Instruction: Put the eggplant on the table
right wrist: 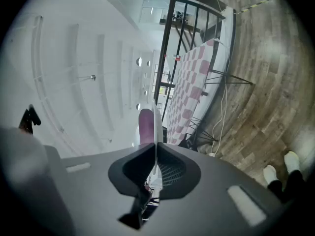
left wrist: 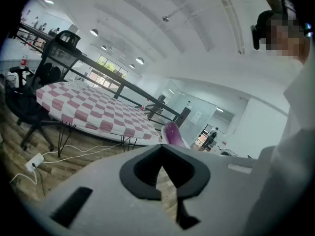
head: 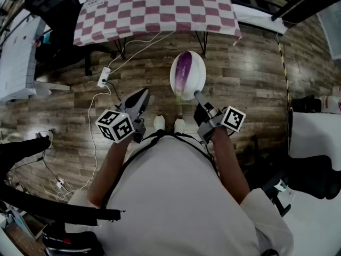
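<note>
Purple eggplant [head: 184,68] sits on a white plate [head: 200,78] above the floor in the head view, short of the checked surface [head: 154,7]. In the left gripper view, your left gripper [left wrist: 160,166] has its fingers pressed together and empty. In the right gripper view, your right gripper [right wrist: 156,154] pinches the plate rim, and the setting down is yet to do.

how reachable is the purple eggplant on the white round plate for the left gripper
Probably yes: the left gripper, jaws shut, hangs beside the white plate with nothing between, and the purple eggplant lies uncovered on it.
</note>
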The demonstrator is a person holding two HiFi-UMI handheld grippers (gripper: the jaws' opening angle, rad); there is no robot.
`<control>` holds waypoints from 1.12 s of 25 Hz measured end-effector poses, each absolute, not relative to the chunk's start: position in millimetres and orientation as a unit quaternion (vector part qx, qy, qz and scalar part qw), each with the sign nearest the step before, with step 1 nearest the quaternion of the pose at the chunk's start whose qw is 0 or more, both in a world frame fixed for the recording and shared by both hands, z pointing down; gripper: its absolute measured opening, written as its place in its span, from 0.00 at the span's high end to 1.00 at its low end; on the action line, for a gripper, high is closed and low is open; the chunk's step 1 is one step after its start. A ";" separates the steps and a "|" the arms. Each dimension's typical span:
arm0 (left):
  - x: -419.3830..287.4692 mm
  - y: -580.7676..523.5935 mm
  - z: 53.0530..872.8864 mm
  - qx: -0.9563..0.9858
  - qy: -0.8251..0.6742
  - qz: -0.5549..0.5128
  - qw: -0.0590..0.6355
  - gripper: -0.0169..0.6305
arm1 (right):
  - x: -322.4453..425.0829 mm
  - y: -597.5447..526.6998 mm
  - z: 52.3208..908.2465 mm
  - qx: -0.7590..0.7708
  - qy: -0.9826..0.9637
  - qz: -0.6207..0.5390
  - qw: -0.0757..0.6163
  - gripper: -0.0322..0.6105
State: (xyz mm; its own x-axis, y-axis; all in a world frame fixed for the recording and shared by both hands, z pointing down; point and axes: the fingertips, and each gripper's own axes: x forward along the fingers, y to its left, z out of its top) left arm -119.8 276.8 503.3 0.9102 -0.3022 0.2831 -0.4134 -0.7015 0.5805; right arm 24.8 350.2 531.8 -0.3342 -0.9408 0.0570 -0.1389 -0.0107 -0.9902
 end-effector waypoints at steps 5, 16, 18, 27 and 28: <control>-143.1 266.9 501.0 0.916 -0.199 0.080 0.339 0.97 | 9.8 355.1 525.2 -0.460 0.589 -0.551 0.371 0.92; -162.8 244.6 500.0 0.916 -0.208 0.068 0.337 0.97 | -4.1 344.8 517.8 -0.459 0.593 -0.547 0.372 0.91; -163.4 242.7 498.8 0.916 -0.208 0.066 0.336 0.97 | -5.4 342.6 516.8 -0.460 0.596 -0.546 0.369 0.91; -167.8 240.5 501.4 0.916 -0.207 0.065 0.339 0.97 | -8.0 339.9 516.6 -0.463 0.589 -0.548 0.373 0.91; -168.5 240.3 502.3 0.915 -0.208 0.064 0.339 0.97 | -8.3 340.0 516.6 -0.464 0.589 -0.547 0.372 0.91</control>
